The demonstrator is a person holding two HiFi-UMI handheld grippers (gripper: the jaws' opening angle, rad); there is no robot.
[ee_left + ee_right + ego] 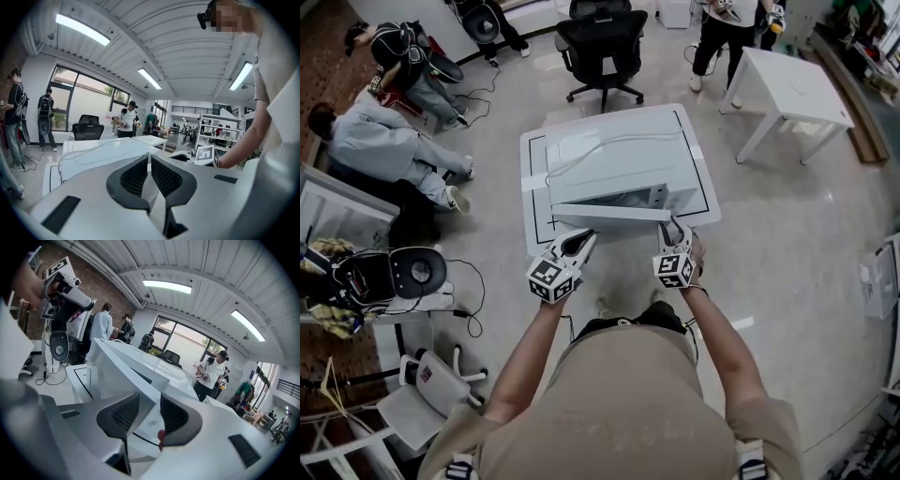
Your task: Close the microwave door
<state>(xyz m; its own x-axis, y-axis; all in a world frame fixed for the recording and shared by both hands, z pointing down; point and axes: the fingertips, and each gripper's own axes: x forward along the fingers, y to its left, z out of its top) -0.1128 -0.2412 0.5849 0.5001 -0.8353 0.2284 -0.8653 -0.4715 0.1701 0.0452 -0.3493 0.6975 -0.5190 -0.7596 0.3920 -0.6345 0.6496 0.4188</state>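
Door [614, 212] ajar by a narrow wedge, hinged at its left; the right gripper [675, 228] takes the free end between its jaws, pads seemingly pinching the edge though the hold may be loose, a sensible spot since it is farthest from the hinge. Left gripper [581, 242], clenched on nothing, hangs just before the door's hinge half, likely kept clear of the swing. Behind sits the microwave [609, 164] mid-table [539, 159], front facing the person; chair [602, 47] and people [727, 33] stand well beyond.
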